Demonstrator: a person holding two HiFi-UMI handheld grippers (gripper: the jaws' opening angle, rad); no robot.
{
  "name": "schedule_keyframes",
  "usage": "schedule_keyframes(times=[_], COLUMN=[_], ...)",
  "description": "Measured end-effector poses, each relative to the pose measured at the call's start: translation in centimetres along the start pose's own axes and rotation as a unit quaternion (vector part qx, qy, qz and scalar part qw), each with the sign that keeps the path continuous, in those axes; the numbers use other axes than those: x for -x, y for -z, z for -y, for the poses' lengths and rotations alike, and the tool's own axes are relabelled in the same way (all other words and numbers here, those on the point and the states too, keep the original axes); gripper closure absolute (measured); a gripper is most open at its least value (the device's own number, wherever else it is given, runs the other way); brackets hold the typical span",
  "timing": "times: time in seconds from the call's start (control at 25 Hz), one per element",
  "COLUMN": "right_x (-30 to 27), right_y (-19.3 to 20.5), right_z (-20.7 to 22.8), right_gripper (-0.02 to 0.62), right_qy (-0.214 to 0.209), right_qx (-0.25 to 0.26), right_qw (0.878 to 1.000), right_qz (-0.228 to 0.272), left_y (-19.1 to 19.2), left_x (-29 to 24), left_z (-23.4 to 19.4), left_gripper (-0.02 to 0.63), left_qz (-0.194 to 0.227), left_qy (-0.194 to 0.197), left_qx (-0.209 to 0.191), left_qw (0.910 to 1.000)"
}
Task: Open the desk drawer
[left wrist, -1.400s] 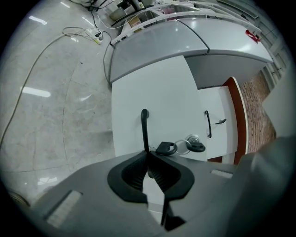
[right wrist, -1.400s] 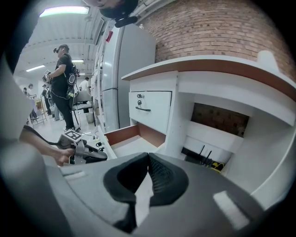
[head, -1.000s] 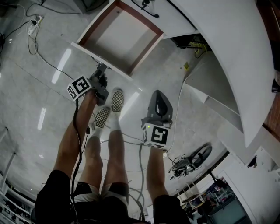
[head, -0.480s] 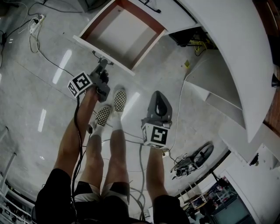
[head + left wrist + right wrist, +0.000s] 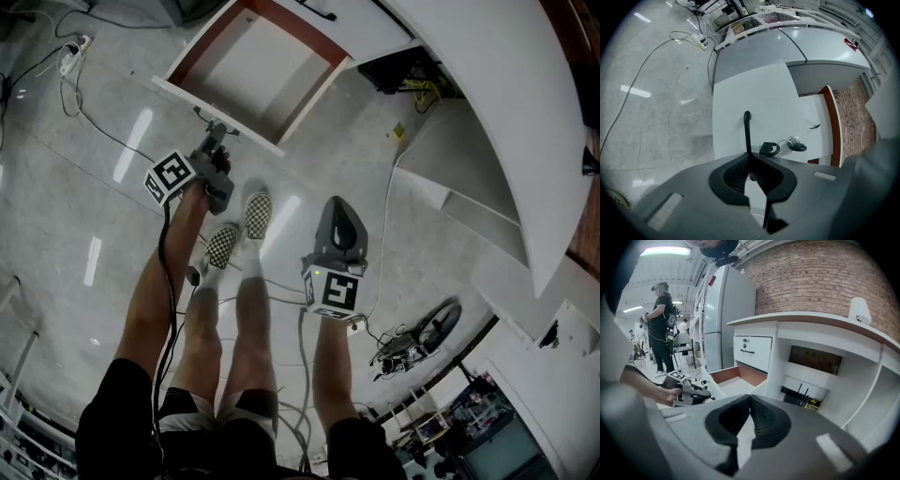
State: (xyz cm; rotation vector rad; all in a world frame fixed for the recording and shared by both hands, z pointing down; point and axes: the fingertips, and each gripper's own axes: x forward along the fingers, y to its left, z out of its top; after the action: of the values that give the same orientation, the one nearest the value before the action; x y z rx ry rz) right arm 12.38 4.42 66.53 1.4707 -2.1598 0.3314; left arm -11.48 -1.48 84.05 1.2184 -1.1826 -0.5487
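Left gripper (image 5: 749, 157): my jaws are clamped on the black drawer handle (image 5: 747, 127).
Desk drawer (image 5: 251, 66): pulled well out from the white desk (image 5: 497, 112), inside bare.
Right gripper (image 5: 750, 398): my jaws are together, holding nothing, well apart from the drawer.

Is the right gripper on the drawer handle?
No: the right gripper has its fingers together on nothing; the left gripper is shut on the handle.

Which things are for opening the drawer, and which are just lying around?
For the job: desk drawer; its black handle; left claw, pinching that handle.

Just lying about: right claw, shut and empty; keys at the lock; power strip; floor cables.
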Motion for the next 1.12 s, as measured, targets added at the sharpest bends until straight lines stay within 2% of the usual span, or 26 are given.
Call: schedule_keyframes(times=[0.16, 0.4, 0.64, 0.88, 0.96, 1.12], right_x=[-0.1, -0.7, -1.0, -0.4, 0.2, 1.4], right_y=[0.3, 1.1, 0.5, -1.1, -1.9, -3.7], right_z=[0.5, 1.2, 1.8, 2.3, 2.3, 2.5], right_gripper=[0.591, 0.591, 0.591, 0.591, 0.591, 0.591], right_qy=[0.006, 0.015, 0.021, 0.027, 0.029, 0.037], right_qx=[-0.004, -0.009, -0.016, -0.017, -0.015, -0.012], right_qw=[1.000, 1.000, 1.000, 0.999, 0.999, 0.999], right_qz=[-0.002, -0.011, -0.011, -0.010, -0.008, 0.002], left_y=[0.1, 0.0, 0.2, 2.1, 2.5, 2.0], left_x=[-0.7, -0.8, -1.0, 0.6, 1.9, 3.6], left_z=[-1.5, -1.7, -1.3, -0.3, -0.1, 1.6], left_gripper=[0.581, 0.581, 0.571, 0.343, 0.293, 0.276], left_qz=[-0.008, -0.005, -0.032, -0.077, -0.085, -0.089], left_qy=[-0.016, -0.004, -0.017, -0.016, -0.022, -0.019], left_qx=[-0.001, 0.001, -0.036, -0.055, -0.058, -0.064], left_qw=[0.9998, 1.0000, 0.9987, 0.9954, 0.9945, 0.9938])
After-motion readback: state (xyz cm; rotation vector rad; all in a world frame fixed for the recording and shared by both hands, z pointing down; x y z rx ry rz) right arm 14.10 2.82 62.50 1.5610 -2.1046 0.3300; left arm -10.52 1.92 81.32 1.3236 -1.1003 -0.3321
